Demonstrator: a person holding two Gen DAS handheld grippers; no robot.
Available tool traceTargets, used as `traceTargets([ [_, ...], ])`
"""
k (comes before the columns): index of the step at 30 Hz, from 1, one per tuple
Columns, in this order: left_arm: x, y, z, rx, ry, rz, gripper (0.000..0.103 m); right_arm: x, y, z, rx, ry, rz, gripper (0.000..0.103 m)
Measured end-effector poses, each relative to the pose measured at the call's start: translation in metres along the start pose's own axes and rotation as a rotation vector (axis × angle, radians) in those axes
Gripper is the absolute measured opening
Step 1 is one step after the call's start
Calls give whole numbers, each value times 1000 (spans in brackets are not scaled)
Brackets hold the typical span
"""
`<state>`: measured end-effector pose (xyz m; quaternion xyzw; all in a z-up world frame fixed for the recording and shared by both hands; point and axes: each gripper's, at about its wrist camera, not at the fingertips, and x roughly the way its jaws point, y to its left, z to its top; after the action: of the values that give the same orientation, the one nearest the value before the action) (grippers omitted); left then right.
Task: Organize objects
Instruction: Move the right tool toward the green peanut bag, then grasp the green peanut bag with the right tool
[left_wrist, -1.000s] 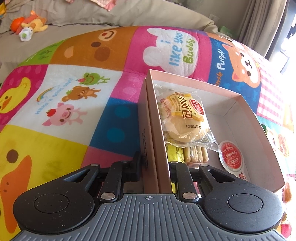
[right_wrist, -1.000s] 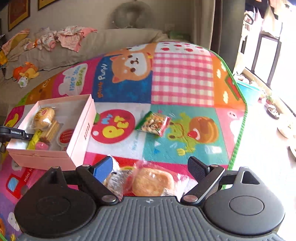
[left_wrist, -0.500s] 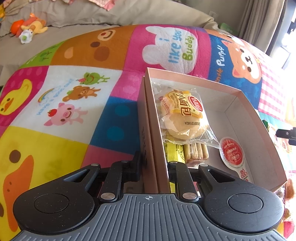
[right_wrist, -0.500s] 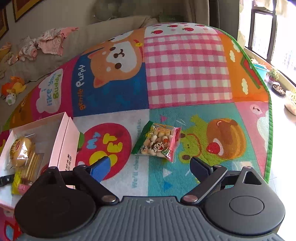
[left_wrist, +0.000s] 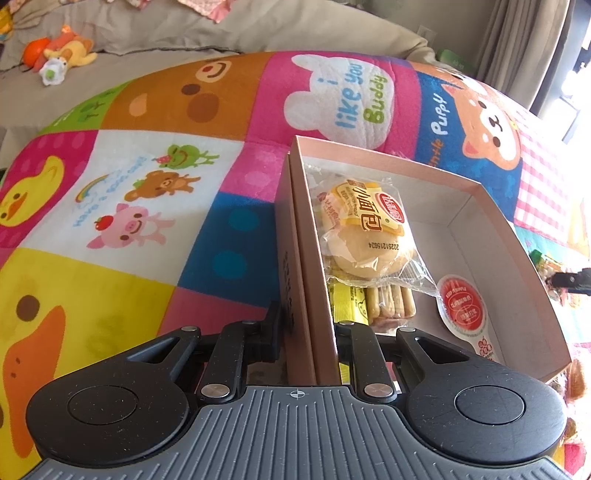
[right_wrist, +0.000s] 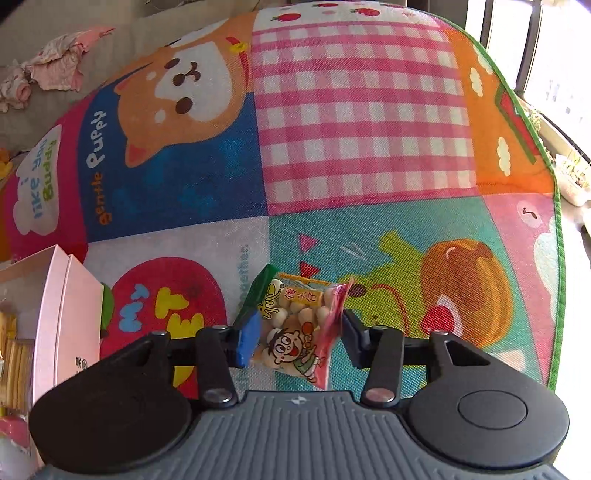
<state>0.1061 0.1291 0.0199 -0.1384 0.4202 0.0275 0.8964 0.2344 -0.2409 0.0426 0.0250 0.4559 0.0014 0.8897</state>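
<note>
The small crinkly snack packet of round biscuits (right_wrist: 295, 328) lies on the colourful play mat (right_wrist: 362, 147), the right gripper (right_wrist: 297, 338) closing around it, pads pinching its edges; the left gripper (left_wrist: 308, 328) clamps the pink cardboard box's (left_wrist: 480, 221) wall. Pickup is underway; next comes lifting it into the box.

Bun packet (left_wrist: 364, 236) in box (left_wrist: 517, 266) on mat (left_wrist: 147, 206).

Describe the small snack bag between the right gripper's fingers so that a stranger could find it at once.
On the colourful cartoon play mat, look at the teal square with the green frog, right of the pink box. The snack bag sits there, between the closing jaws of the right gripper. It alone shows a cartoon boy and round white biscuits.
</note>
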Motion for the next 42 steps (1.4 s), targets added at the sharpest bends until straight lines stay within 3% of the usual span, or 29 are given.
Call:
traceTargets([
  [3,0,1,0,-12,1,-3,20,-38,-2,-22,-48,-21,51,27],
  [8,-1,0,-1,-16,-8,5,20,-99,1,-58,-123,-52,115,27],
  [12,-1,1,-1,-27,-8,3,20,-124,-2,-63,-117,-78,128,28],
  [13,-1,1,-1,-27,-9,2,20,-127,-5,-62,-110,-88,119,36],
  [14,-1,1,-1,-27,-9,3,20,-125,-6,-59,-101,-94,111,54],
  [16,-1,1,-1,-21,-6,4,20,-116,-7,-52,-103,-108,95,77],
  [19,-1,-2,0,-4,0,12,20,-89,2,-44,-138,-104,25,87],
  [24,0,-3,0,1,1,15,20,-23,1,-30,92,50,81,87],
  [26,0,-2,-1,-1,-2,9,20,-3,9,-27,119,62,41,87],
  [29,-1,2,0,-16,-1,-8,21,14,27,-21,77,41,-47,93],
  [35,-1,2,0,-15,-3,-13,21,17,47,-14,-17,23,-108,90],
  [40,-1,2,-1,-18,-6,-13,21,-1,46,-22,-83,18,-109,70],
  [42,-1,1,-1,-19,-7,-11,21,-9,41,-27,-98,27,-98,69],
])
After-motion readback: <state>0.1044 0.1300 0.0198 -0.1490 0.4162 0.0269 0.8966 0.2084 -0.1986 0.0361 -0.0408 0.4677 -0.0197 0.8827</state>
